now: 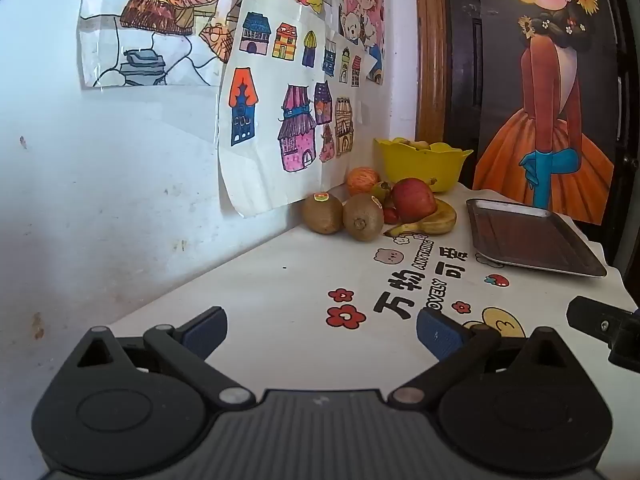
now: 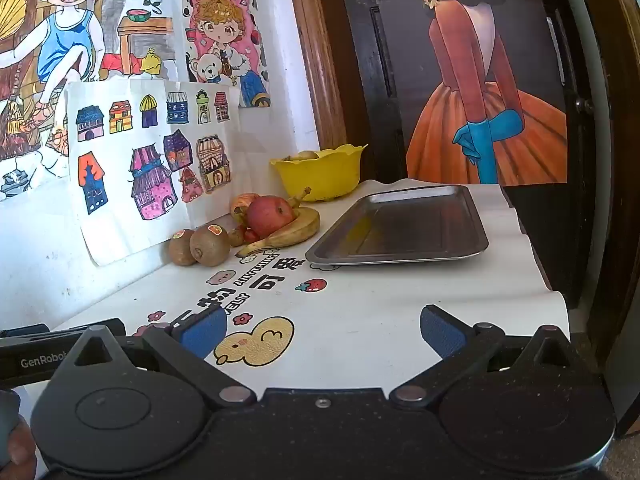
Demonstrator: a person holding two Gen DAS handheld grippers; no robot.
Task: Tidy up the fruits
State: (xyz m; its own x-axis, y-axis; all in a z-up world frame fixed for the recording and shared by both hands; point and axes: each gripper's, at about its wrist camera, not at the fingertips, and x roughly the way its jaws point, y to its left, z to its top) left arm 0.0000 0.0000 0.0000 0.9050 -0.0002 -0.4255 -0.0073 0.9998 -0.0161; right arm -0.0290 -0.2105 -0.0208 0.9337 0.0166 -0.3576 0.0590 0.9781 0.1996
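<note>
A fruit pile lies by the wall at the far end of the table: two kiwis (image 1: 342, 216) (image 2: 200, 244), a red apple (image 1: 414, 199) (image 2: 270, 216), a second apple (image 1: 362, 180) behind it, a banana (image 1: 430, 222) (image 2: 286, 234) and small red fruits. An empty metal tray (image 1: 528, 236) (image 2: 404, 224) lies to their right. A yellow bowl (image 1: 422, 162) (image 2: 320, 172) with fruit in it stands behind. My left gripper (image 1: 322, 332) is open and empty, well short of the fruit. My right gripper (image 2: 324, 334) is open and empty too.
The white tablecloth (image 1: 280, 280) has printed cartoons and characters. A wall with taped drawings (image 1: 288, 120) runs along the left. A dark door with a painted girl (image 2: 480, 100) stands behind the table. The table's right edge (image 2: 548, 276) drops off beside the tray.
</note>
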